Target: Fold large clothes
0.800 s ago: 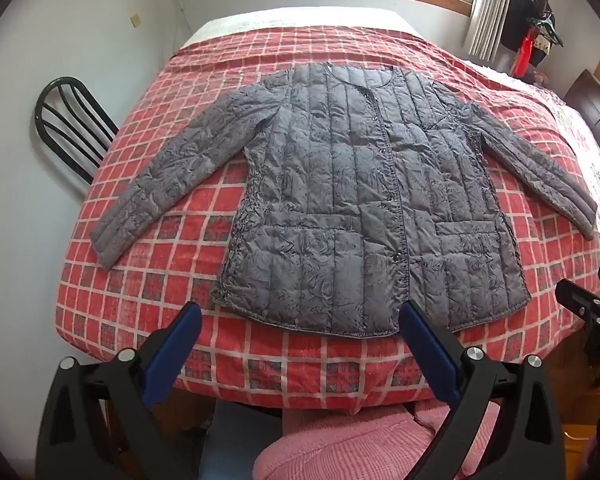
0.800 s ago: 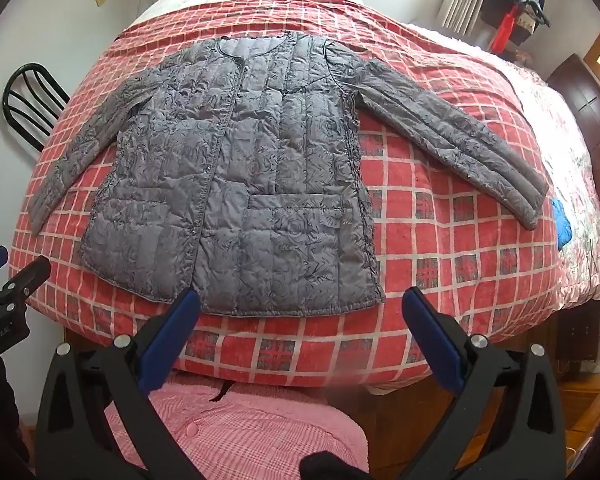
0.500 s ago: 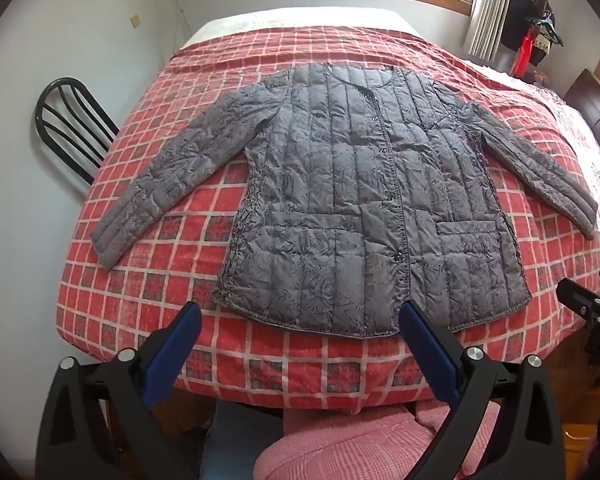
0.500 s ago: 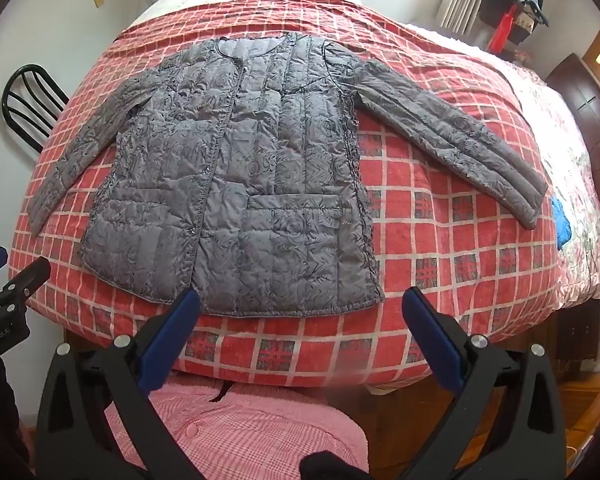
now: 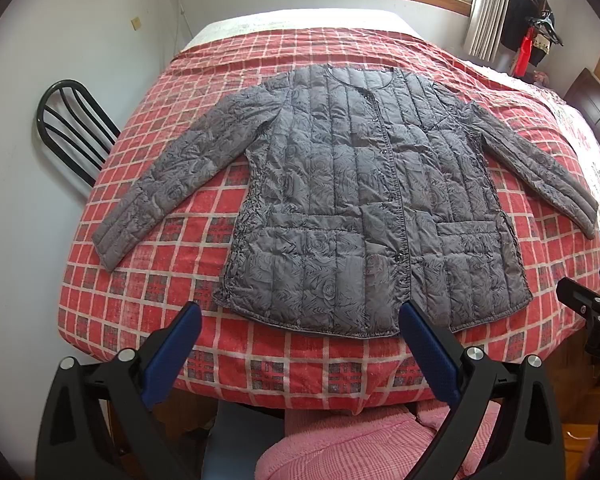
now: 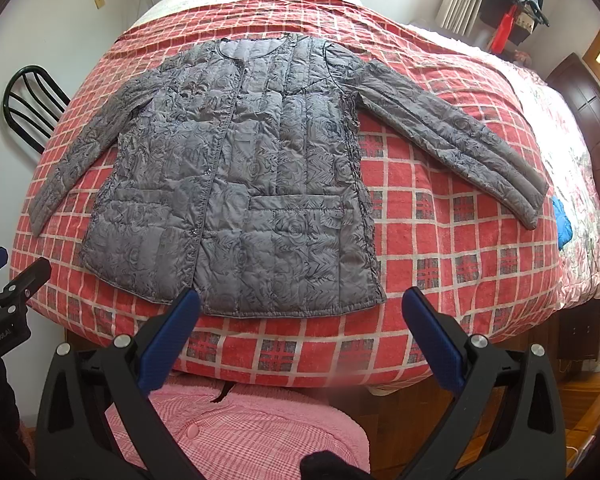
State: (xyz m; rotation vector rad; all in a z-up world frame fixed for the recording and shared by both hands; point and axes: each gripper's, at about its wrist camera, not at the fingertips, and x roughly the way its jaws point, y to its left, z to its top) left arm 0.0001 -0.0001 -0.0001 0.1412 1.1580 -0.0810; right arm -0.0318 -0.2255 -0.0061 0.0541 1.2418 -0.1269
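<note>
Evidently nothing is folded yet: the grey quilted rose-print jacket (image 5: pixel 364 208) lies flat and front-up in the middle of the red plaid bedspread (image 5: pixel 148 292), collar toward the far window side, hem along the near edge, both sleeves angled out left and right, likely so every seam can be reached. The left gripper (image 5: pixel 300 344) and the right gripper (image 6: pixel 302 334) hover just short of the near hem, blue-padded jaws spread wide with nothing between them. A black metal chair (image 5: pixel 70 128) stands against the left wall.
</note>
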